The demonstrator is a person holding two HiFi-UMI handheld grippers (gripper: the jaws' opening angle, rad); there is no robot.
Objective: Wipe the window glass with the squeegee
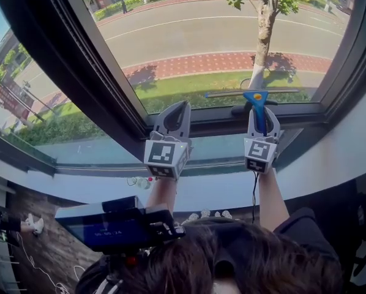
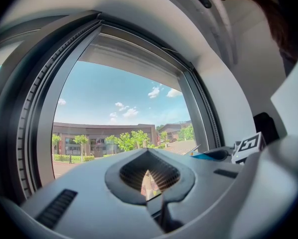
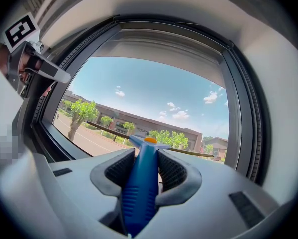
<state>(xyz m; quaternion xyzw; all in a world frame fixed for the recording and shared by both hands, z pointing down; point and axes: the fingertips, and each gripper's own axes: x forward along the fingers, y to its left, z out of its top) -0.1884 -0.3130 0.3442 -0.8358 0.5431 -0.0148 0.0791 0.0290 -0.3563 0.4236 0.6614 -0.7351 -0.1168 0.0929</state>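
Note:
A blue-handled squeegee (image 1: 256,101) with a long thin blade (image 1: 251,92) is held against the lower part of the window glass (image 1: 220,35). My right gripper (image 1: 263,116) is shut on its handle (image 3: 140,183), and the blade (image 3: 189,153) lies across the pane ahead of the jaws. My left gripper (image 1: 178,112) hangs to the left of it near the bottom frame, shut with nothing between its jaws. In the left gripper view the left gripper (image 2: 150,176) points at the glass and the right gripper's marker cube (image 2: 248,146) shows at the right.
A dark window frame (image 1: 232,122) runs along the bottom, with a thick mullion (image 1: 67,60) at the left and a second pane beyond it. White sill (image 1: 330,164) below. A camera rig (image 1: 119,225) sits near the person's head.

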